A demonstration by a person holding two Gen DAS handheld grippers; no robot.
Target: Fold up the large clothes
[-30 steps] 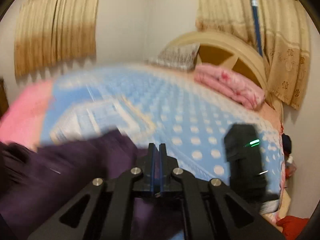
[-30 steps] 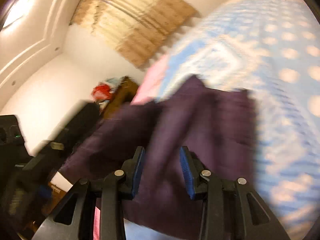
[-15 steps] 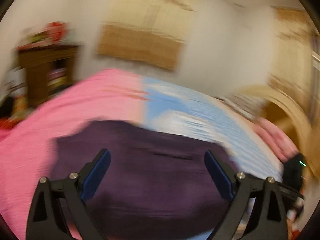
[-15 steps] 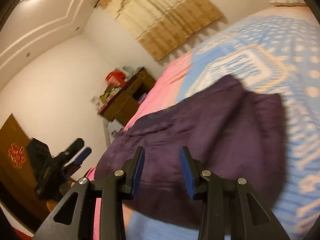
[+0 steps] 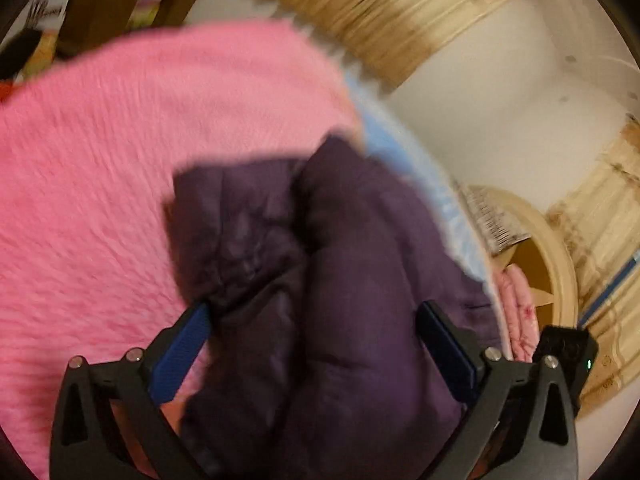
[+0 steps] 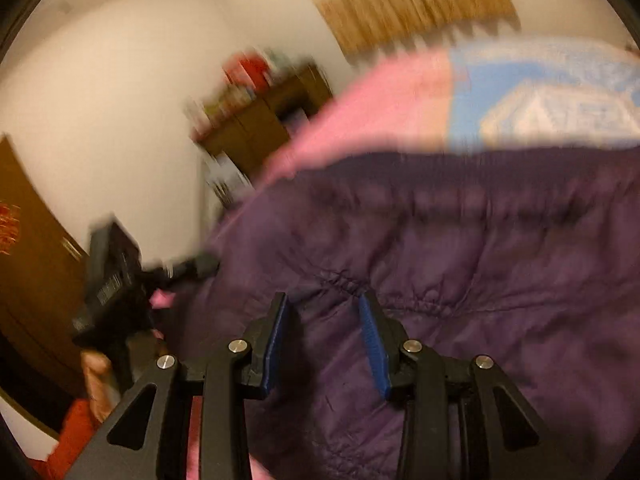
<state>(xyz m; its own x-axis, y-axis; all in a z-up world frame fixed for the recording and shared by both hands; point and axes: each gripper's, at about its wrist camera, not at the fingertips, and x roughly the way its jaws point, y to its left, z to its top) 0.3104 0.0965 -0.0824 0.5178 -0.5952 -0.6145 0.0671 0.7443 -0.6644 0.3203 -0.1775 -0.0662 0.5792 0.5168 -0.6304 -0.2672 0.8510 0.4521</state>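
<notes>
A dark purple padded jacket (image 5: 320,280) lies bunched on the bed, over the pink blanket (image 5: 100,180). My left gripper (image 5: 312,344) is wide open, its blue-padded fingers on either side of the jacket's folded bulk. In the right wrist view the jacket (image 6: 460,260) fills the middle and right. My right gripper (image 6: 324,340) is open just above the jacket's stitched seam, holding nothing. The left gripper (image 6: 116,276) shows at the left of that view, at the jacket's edge. Both views are blurred by motion.
A blue and white patterned bedspread (image 6: 552,92) covers the far part of the bed. A wooden cabinet (image 6: 264,120) stands by the wall. The rounded headboard (image 5: 532,256) and a folded pink quilt (image 5: 516,312) are at the bed's head. Curtains (image 5: 384,12) hang behind.
My left gripper has gone from shut to wide open and swung round over the jacket. The jacket is now bunched into a folded bulk. My right gripper has stayed open and moved closer to the jacket.
</notes>
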